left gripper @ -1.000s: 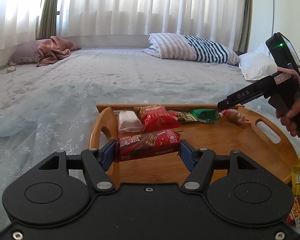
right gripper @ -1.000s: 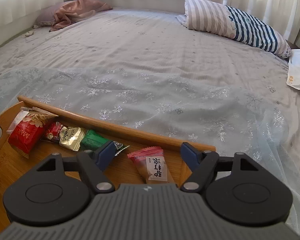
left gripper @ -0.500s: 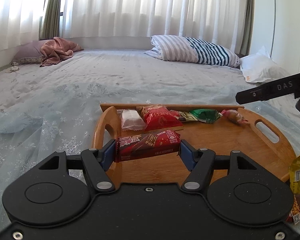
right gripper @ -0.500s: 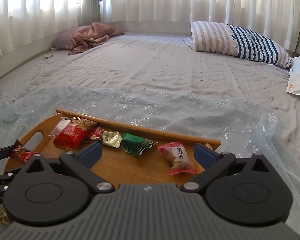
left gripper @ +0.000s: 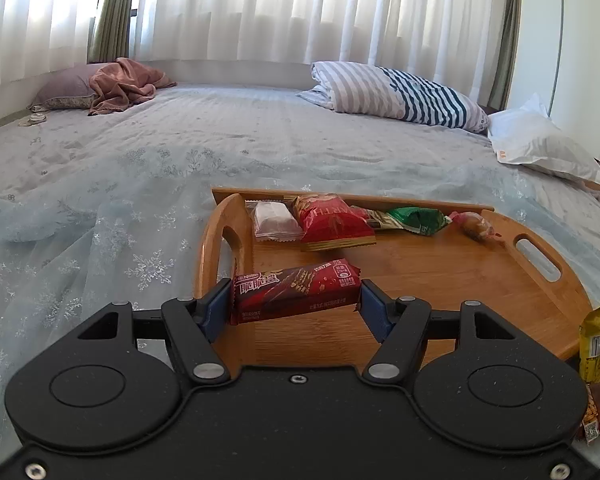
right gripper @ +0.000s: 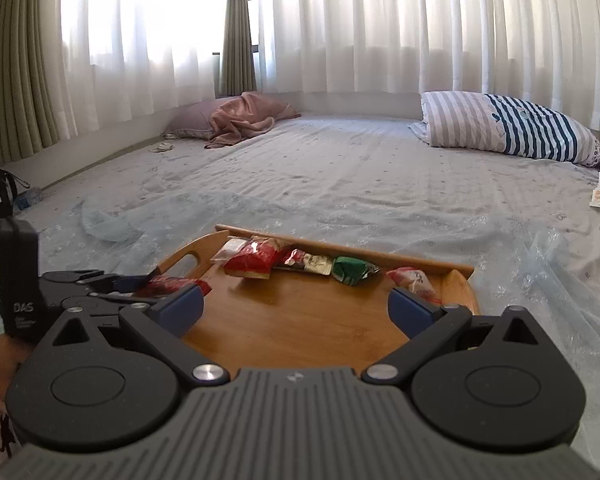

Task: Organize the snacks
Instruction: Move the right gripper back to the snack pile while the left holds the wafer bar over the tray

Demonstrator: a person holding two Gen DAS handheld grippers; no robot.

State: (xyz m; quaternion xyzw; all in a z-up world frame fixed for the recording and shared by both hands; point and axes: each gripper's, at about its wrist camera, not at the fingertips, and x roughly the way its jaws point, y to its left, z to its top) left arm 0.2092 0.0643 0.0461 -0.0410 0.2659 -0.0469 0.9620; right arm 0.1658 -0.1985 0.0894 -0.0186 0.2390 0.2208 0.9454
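My left gripper is shut on a dark red wafer bar and holds it over the near left part of a wooden tray. Along the tray's far rim lie a white packet, a red bag, a green packet and a pink candy. My right gripper is open and empty above the near side of the tray. The left gripper with the bar shows at the left of the right wrist view.
A yellow snack packet and a brown one lie on the bed right of the tray. A striped pillow, a white pillow and a pink blanket lie further back on the bed.
My right gripper let go of the pink candy, opened and pulled back and up from the tray's far rim. My left gripper holds the wafer bar as before.
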